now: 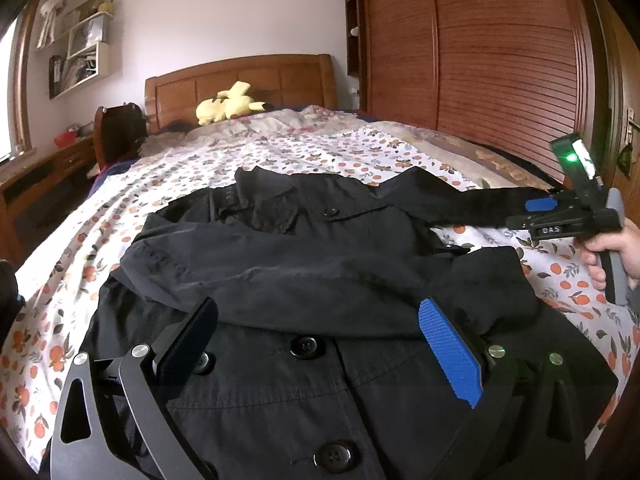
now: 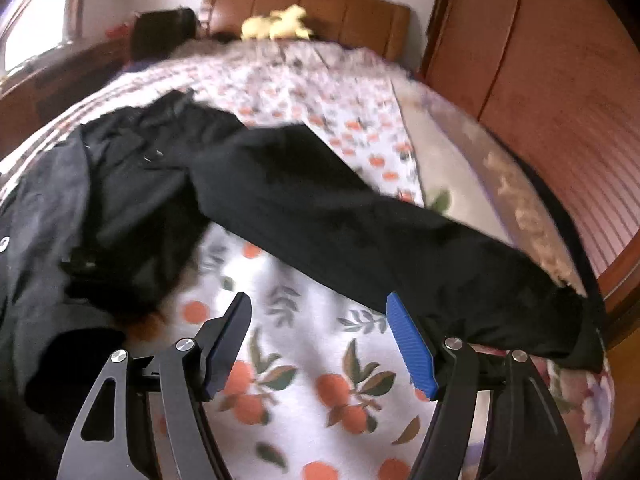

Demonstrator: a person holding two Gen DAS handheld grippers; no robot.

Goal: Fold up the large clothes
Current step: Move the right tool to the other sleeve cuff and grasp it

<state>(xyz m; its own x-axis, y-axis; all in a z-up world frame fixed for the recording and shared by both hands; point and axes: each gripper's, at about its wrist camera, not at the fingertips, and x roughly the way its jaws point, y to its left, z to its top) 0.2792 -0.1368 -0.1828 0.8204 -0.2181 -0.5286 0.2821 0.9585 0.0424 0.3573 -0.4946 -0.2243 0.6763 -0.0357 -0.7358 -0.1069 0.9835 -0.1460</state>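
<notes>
A large black buttoned coat point(image 1: 304, 264) lies spread on the bed. One sleeve is folded across its chest. My left gripper point(image 1: 316, 332) is open just above the coat's front, near the folded sleeve's lower edge, holding nothing. The other sleeve point(image 2: 360, 224) stretches out to the right over the sheet. My right gripper point(image 2: 320, 336) is open and empty above the sheet, its right finger beside that sleeve's cuff end. The right gripper also shows in the left wrist view point(image 1: 536, 210), at the end of the stretched sleeve point(image 1: 472, 200).
The bed has a white sheet with an orange-fruit print point(image 1: 280, 152) and a wooden headboard point(image 1: 240, 76). A yellow plush toy point(image 1: 228, 104) lies near the pillows. A wooden wardrobe point(image 1: 480, 52) stands close on the right. A desk and chair point(image 1: 116, 128) stand at left.
</notes>
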